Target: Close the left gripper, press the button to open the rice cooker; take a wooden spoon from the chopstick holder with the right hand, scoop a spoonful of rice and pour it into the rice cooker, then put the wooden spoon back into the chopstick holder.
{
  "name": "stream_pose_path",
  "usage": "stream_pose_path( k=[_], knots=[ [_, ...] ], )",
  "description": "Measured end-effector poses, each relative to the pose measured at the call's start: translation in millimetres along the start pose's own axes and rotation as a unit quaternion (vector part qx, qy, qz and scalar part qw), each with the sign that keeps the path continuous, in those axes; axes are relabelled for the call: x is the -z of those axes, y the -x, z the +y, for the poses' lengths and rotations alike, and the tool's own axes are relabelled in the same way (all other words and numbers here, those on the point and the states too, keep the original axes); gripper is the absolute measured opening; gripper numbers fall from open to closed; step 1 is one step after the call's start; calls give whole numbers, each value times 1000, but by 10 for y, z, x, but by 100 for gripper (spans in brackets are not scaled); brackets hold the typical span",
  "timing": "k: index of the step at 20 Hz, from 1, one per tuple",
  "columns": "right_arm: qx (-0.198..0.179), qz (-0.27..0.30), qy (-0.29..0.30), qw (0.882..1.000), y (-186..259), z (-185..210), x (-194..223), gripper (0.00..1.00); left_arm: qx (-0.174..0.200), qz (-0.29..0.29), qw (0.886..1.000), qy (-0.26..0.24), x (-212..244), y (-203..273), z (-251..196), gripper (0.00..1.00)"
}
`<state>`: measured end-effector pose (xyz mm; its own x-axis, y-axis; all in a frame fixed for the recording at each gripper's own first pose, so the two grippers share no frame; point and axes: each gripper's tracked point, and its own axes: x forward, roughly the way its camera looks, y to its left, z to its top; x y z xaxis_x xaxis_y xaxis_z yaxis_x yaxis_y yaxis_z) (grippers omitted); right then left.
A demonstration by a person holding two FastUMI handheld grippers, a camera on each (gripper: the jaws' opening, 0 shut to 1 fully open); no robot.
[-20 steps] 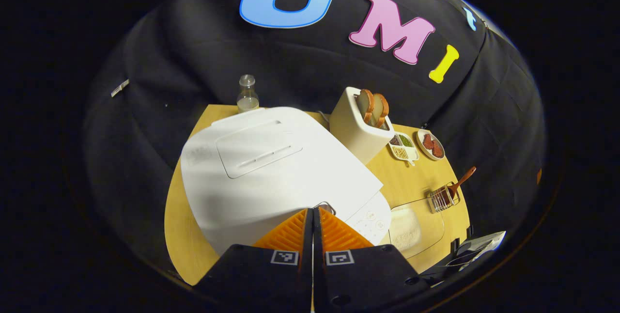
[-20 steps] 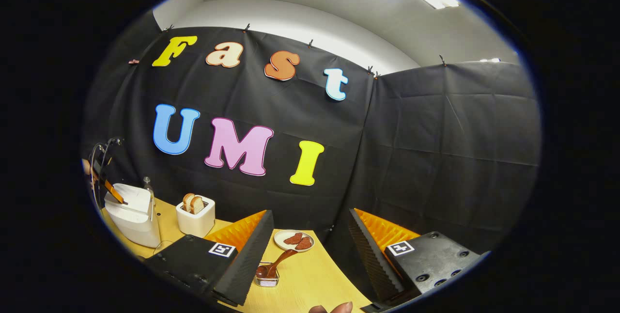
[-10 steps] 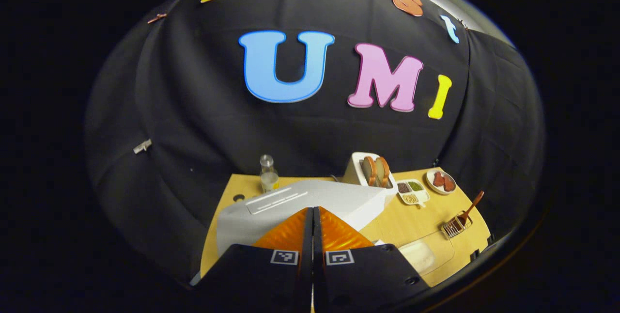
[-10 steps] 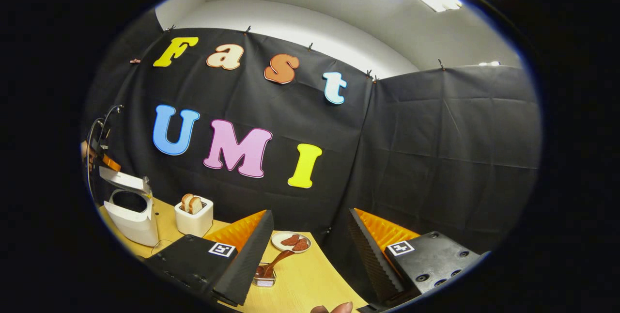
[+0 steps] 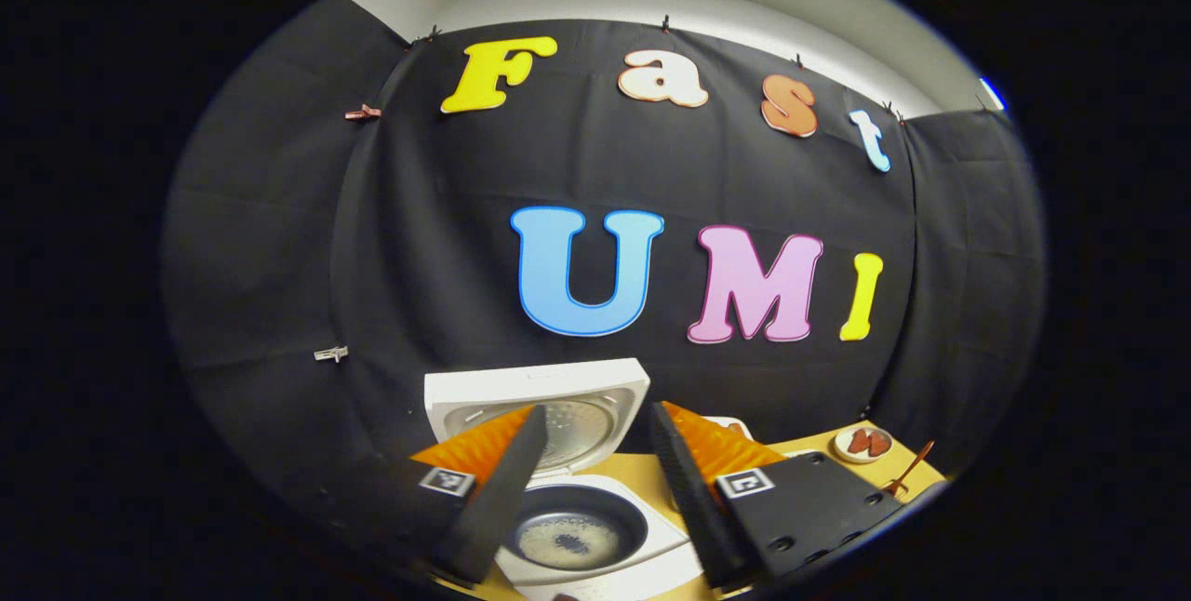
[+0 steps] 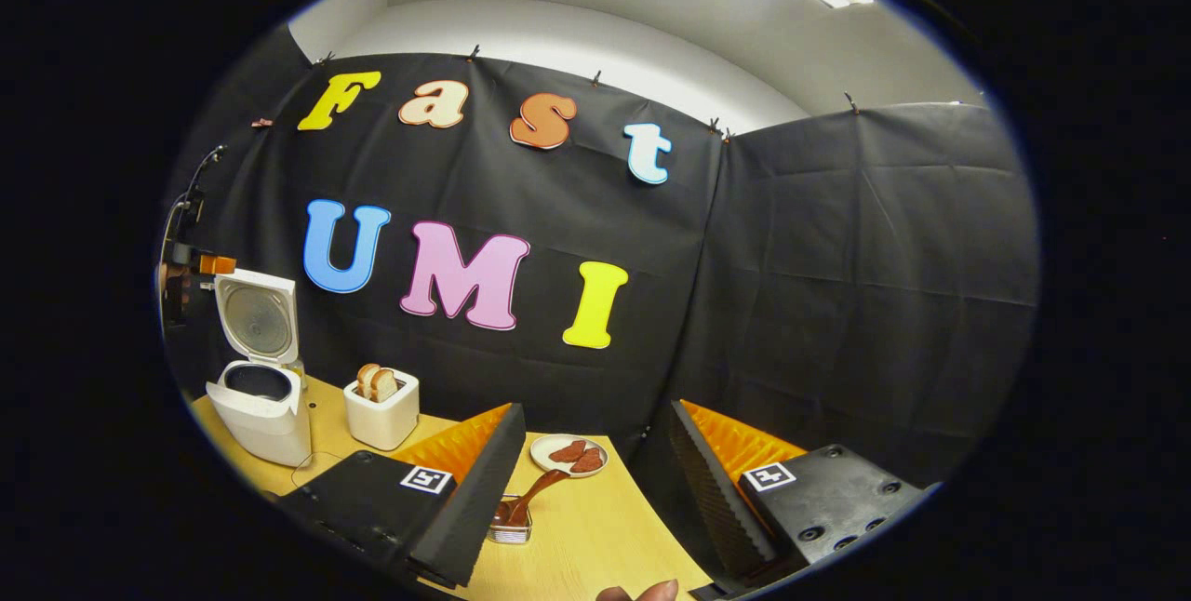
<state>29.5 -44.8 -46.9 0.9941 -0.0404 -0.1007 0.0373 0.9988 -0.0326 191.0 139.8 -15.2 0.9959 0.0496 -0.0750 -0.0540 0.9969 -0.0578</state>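
The white rice cooker (image 5: 595,573) stands with its lid (image 5: 549,410) raised upright, and its dark inner pot (image 5: 572,527) shows a few grains at the bottom. My left gripper (image 5: 595,415) is open above and in front of the pot, holding nothing. In the right gripper view the rice cooker (image 6: 260,410) is at the far left, with the left gripper (image 6: 216,264) beside the lid's top. My right gripper (image 6: 596,410) is open and empty. The wooden spoon (image 6: 538,492) leans in the small wire chopstick holder (image 6: 510,528), just ahead of the right gripper's left finger (image 6: 475,485).
A white toaster (image 6: 381,410) with bread slices stands right of the cooker. A plate (image 6: 569,454) with red-brown pieces sits at the back of the wooden table (image 6: 595,545). A fingertip (image 6: 642,592) shows at the bottom edge. Black cloth walls enclose the table.
The cooker lid has swung from closed to fully upright. My left gripper has gone from shut to open and tilted up away from the cooker top. The right gripper has barely moved.
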Motion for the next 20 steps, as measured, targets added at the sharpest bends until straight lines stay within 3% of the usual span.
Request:
stream_pose_path(
  k=[1, 2, 7, 12, 15, 20],
  knots=[
    [-11, 1, -5, 1000, -61, 15, 43, 98, 0, -3, 1000, 1, -12, 81, -85, 92],
    [-22, 5, -11, 1000, -124, 32, 107, 98, -6, -6, 1000, -1, -55, 124, -151, 98],
    [-77, 30, -32, 996, -437, 132, 551, 98, -12, -15, 1000, -18, -170, 485, -681, 95],
    [-144, 47, -79, 985, -741, 251, 1016, 98, -28, -23, 999, 14, -138, 864, -1168, 95],
    [-173, 77, -105, 976, -928, 297, 1435, 98, -42, -2, 999, 24, 40, 1070, -1283, 95],
    [-213, 137, -149, 956, -1262, 509, 2181, 97, -84, 8, 996, -3, 199, 1440, -1228, 95]
  ],
)
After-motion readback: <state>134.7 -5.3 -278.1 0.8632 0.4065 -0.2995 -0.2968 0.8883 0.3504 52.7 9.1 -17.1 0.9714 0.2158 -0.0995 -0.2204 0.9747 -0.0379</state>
